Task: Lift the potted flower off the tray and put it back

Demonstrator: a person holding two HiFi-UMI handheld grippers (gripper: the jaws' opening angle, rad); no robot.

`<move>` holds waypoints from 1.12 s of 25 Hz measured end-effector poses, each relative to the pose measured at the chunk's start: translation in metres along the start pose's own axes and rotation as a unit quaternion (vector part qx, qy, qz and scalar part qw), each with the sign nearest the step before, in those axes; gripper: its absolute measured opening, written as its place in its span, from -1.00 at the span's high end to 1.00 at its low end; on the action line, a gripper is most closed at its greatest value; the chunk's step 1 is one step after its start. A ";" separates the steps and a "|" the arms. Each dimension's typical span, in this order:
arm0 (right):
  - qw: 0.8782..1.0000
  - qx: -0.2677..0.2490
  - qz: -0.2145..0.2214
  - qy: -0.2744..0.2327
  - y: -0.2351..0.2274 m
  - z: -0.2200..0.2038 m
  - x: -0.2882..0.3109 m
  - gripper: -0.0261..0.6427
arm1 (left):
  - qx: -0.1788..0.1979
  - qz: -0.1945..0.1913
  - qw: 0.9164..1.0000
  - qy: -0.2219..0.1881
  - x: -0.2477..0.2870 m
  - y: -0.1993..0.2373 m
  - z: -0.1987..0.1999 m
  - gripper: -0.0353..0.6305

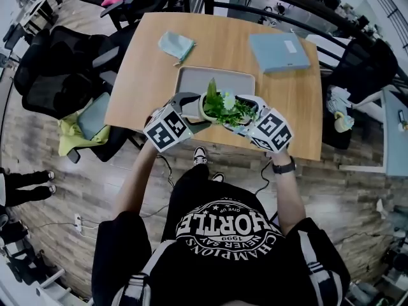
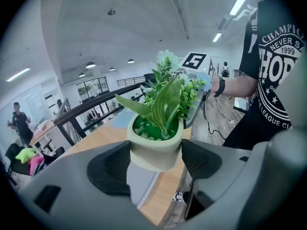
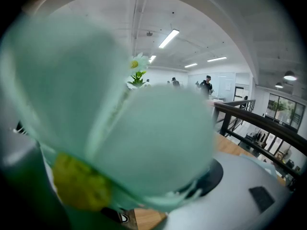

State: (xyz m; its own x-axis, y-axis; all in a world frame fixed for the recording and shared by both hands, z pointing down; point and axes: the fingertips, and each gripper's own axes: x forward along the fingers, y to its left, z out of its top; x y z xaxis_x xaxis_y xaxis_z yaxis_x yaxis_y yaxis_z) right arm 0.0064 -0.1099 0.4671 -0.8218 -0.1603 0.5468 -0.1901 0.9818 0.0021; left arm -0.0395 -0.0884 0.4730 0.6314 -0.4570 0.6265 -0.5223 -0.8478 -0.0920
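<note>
Standing at a wooden table [image 1: 287, 113] in a big open office, plank flooring underfoot. Wearing a black printed shirt [image 1: 223, 234] and a watch [image 1: 284, 167] on the right wrist, holding a gripper out in each hand.

Clamping the left gripper [image 2: 156, 163] on the potted flower [image 2: 153, 145], with the dark pads [image 2: 112, 169] sitting against both sides of the pale green pot. Holding it upright in the air, clear of the table, roughly over the near edge of the gray tray [image 1: 191, 78].

Poking the right gripper [image 1: 244, 121] into the leaves from the other side, just beside the pot. Honestly not managing to tell whether those jaws are apart or pinching anything, just getting one huge blurry petal [image 3: 144, 138] smothering that gripper's own view.

Seeing the bare tray lying flat further up the table. Then spotting a pale teal cloth [image 1: 175, 44] just past its far left corner and a light blue folder [image 1: 279, 51] over on the far right, well apart from each other.

Noticing black office chairs [image 1: 57, 69] crowding the table's left side. Catching a dark railing [image 3: 259, 121] beyond the table and a few people [image 3: 207, 85] standing way off at the back under strip lights.
</note>
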 end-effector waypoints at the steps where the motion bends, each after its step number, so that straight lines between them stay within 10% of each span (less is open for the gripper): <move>1: 1.000 -0.001 0.002 0.001 -0.002 0.002 0.003 -0.22 | 0.000 0.001 1.000 -0.001 -0.001 0.004 0.000 -0.16; 28: 0.999 0.005 0.026 0.018 -0.056 0.018 0.067 -0.22 | -0.028 0.006 1.000 0.008 0.012 0.081 -0.030 -0.16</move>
State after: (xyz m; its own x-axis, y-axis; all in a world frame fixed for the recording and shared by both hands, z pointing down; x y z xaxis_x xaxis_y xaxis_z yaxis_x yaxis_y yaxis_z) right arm -0.0476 -0.1778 0.4885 -0.8112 -0.1056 0.5752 -0.1538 0.9875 -0.0356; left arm -0.0910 -0.1547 0.4961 0.6157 -0.4631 0.6376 -0.5621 -0.8251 -0.0564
